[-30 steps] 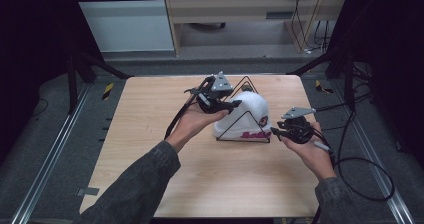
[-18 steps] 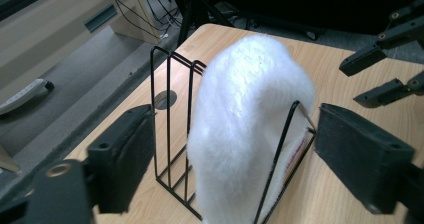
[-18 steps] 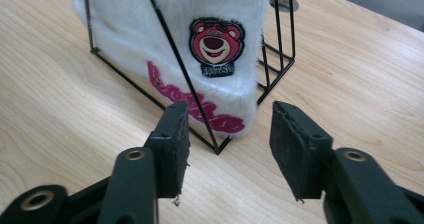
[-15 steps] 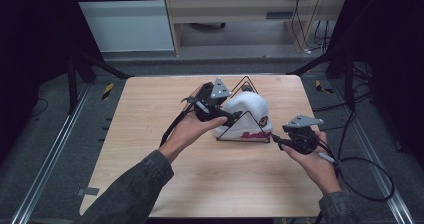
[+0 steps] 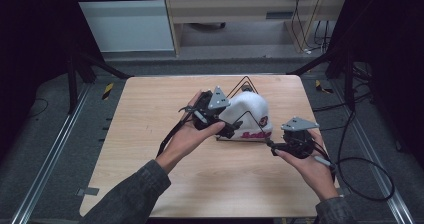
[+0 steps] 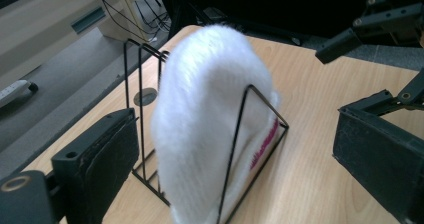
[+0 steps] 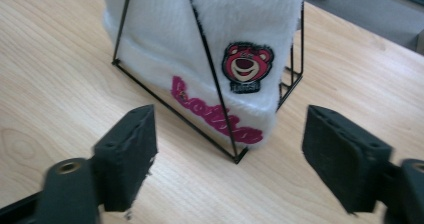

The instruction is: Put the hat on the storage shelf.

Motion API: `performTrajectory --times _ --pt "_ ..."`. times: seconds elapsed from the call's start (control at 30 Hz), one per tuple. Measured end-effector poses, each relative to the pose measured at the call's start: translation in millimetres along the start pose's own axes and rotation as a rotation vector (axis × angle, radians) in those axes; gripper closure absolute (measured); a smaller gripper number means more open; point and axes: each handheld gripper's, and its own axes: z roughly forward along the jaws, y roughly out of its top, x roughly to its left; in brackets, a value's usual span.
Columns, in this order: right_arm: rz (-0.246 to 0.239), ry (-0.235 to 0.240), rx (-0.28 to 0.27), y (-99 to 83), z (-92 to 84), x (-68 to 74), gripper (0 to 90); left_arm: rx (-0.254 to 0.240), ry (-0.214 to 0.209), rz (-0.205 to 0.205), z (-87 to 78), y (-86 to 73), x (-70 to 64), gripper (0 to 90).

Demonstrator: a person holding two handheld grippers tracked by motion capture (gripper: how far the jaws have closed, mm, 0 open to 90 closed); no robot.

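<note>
A fluffy white beanie (image 5: 250, 111) with pink lettering and a bear patch (image 7: 247, 64) sits over a black wire stand (image 5: 245, 80) at the table's middle. My left gripper (image 5: 227, 126) is at the hat's left side. Its jaws have just been opening and now stand wide, with the hat (image 6: 210, 94) beyond them and untouched. My right gripper (image 5: 275, 146) is off the stand's near right corner. Its jaws have also just been opening, and nothing lies between the pads (image 7: 127, 154). The hat's brim (image 7: 165, 34) faces it.
The wooden table (image 5: 150, 109) has bare board to the left and in front of the stand. A looped black cable (image 5: 360, 174) hangs off the right edge. Metal rails (image 5: 50, 164) flank the table, and a cabinet (image 5: 240, 9) stands behind.
Both grippers have let go of the hat and drawn back toward the near edge with jaws spread. The hat stays on its stand.
</note>
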Motion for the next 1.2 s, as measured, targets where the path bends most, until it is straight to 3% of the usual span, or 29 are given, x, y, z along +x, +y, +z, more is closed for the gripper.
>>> performTrajectory --times 0.23,0.3,0.4,0.53,0.67,0.97,1.03,1.2 --pt "-0.014 -0.003 -0.016 -1.8 -5.5 10.0 12.5 -0.003 -0.01 0.011 -11.4 -12.0 -9.5 3.9" --pt "-0.016 -0.009 -0.024 -4.3 -9.0 14.3 9.8 0.006 -0.019 -0.007 -14.0 -18.4 -12.0 3.9" --pt "-0.03 0.004 -0.04 -5.2 -11.8 19.6 11.6 0.017 -0.016 -0.001 -16.7 -23.7 -13.3 4.0" --pt "-0.04 0.005 -0.07 -4.7 -14.5 25.5 11.9 0.013 -0.027 -0.023 -19.3 -30.0 -12.3 4.0" --pt "-0.055 0.028 -0.054 -3.2 -11.1 33.4 10.3 0.03 -0.001 -0.028 -25.7 -41.0 -12.7 4.2" --pt "-0.07 0.061 -0.043 -6.5 -9.6 49.7 8.2 0.026 -0.003 -0.05 -39.5 -58.4 -17.7 4.3" --pt "-0.08 0.073 -0.054 -5.5 -9.6 56.2 8.1 0.037 0.028 -0.04 -46.0 -68.6 -19.9 4.3" --pt "-0.119 0.09 -0.056 -3.3 -5.3 67.7 6.7 0.043 0.028 -0.064 -52.0 -87.2 -22.0 4.3"
